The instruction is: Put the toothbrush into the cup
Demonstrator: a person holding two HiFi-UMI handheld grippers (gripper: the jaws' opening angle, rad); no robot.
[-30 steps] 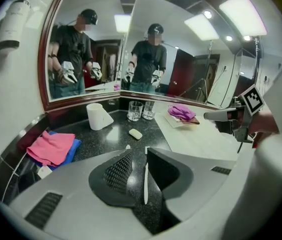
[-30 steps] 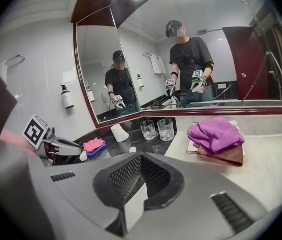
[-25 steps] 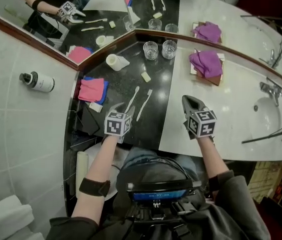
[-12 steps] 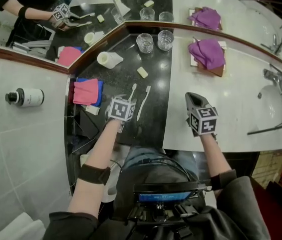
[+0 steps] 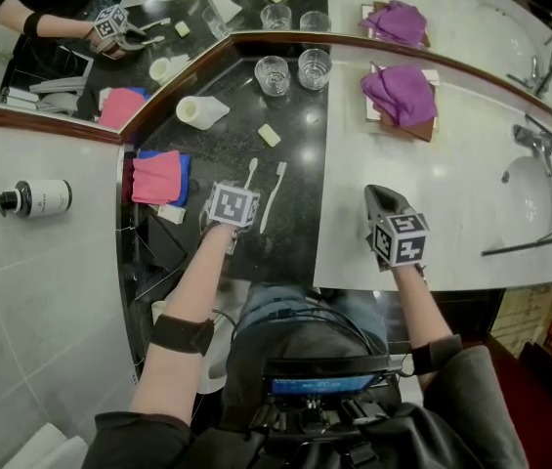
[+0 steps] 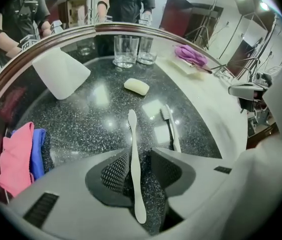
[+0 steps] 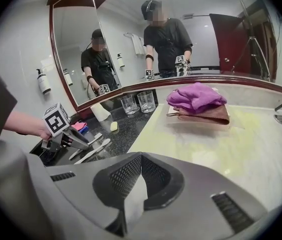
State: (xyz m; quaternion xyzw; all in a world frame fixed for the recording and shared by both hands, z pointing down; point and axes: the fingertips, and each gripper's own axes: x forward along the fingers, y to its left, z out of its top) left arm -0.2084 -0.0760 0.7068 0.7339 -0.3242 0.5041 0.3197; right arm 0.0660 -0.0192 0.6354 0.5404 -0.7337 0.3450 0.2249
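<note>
The light, stiff, slippery toothbrush [image 6: 135, 169] lies between the left gripper's [image 6: 140, 155] open, just-narrowing fingers, best pinched mid-handle; the right gripper's [image 7: 141, 154] fingers are closed, empty.

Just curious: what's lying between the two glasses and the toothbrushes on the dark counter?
One pale bar of soap, nothing else; clearest in the left gripper view.
</note>
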